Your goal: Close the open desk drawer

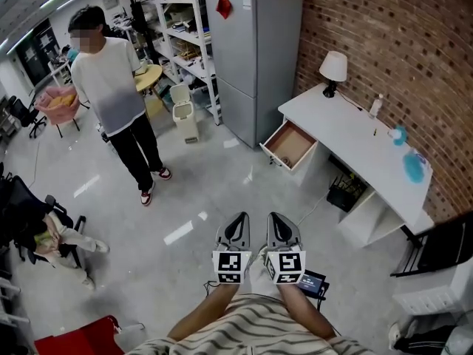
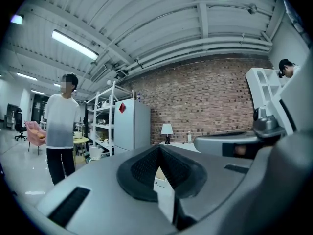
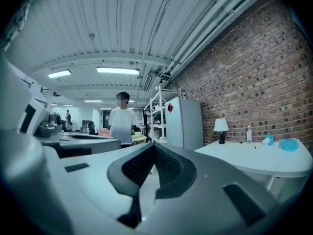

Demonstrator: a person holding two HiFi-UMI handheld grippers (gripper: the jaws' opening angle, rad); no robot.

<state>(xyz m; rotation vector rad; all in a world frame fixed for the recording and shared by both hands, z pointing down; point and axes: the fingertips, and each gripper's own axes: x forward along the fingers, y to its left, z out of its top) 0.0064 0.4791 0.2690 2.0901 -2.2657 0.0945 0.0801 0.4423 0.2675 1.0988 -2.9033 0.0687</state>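
Well, in the head view a person (image 1: pixel 118 98) stands on the shiny grey floor (image 1: pixel 192 213), off to one side and not in the way. A grey fridge (image 1: pixel 255 58), white shelves (image 1: pixel 185 35) and a small bin (image 1: pixel 185 113) stand at the back. A brick wall (image 1: pixel 384 35) runs behind the white desk (image 1: pixel 355 143). A lamp (image 1: pixel 332 69) sits on the desk's far corner. The drawer (image 1: pixel 290 145) sticks out wide open under that same end, brown inside. The left gripper (image 1: pixel 240 220) and right gripper (image 1: pixel 276 220) are side by side, well apart from the drawer, with only floor between.

In the left gripper view the jaws are together and hold nothing. A pale bit (image 2: pixel 160 177) past the tips may be the drawer, but it is too small to tell.

In the right gripper view the jaws are together too, and empty. The desk top runs along the brick wall, with the lamp at its far end.
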